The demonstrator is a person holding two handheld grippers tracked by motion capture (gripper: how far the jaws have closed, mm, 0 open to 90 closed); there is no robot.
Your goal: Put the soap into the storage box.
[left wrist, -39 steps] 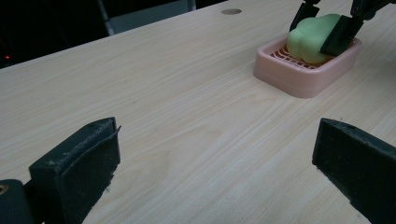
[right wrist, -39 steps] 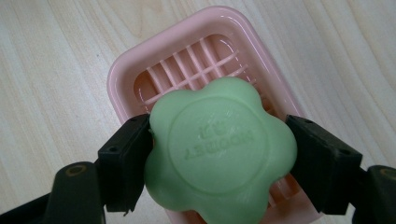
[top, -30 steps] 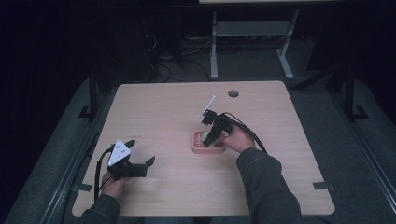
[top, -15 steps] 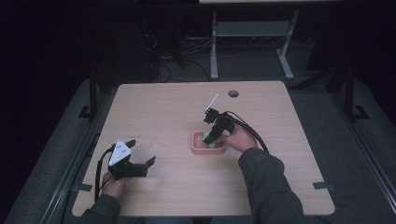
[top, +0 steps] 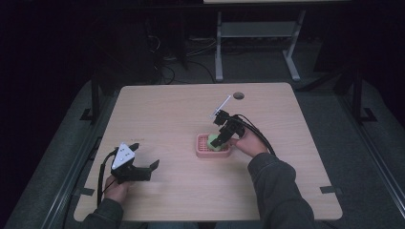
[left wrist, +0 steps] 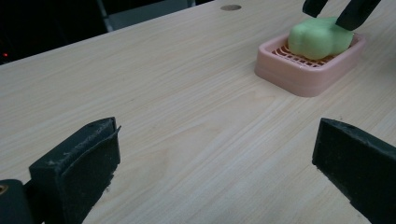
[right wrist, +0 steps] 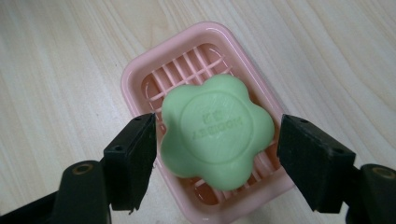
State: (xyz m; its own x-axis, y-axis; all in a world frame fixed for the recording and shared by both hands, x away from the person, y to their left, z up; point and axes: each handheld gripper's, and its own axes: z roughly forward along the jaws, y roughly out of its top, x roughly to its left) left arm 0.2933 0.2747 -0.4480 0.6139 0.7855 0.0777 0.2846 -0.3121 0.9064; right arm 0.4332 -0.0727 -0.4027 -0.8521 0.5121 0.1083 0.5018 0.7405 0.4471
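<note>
So here's the bit that matters for us: the green flower-shaped soap bar [right wrist: 217, 131] sits right between the fingers of our right gripper [right wrist: 217, 158], lying flat in the pink slotted plastic soap dish [right wrist: 140, 74]. Looking down the right gripper view, one finger [right wrist: 133, 161] is just beside the soap's left lobe, maybe touching it, and the other [right wrist: 315, 161] stands off with a visible gap on the far side. So the fingers are fairly wide, straddling the soap, not clamped on it yet. The soap is roughly round, no real long axis, but the dish runs lengthwise away from us, with our fingers set across its short width.

Our left gripper [top: 136, 171] is well apart, near the front left of the light wooden table [top: 162, 114], fingers spread wide and holding nothing. The right one's clearly the nearer hand; we'd guess the next move is just closing evenly on the soap.
</note>
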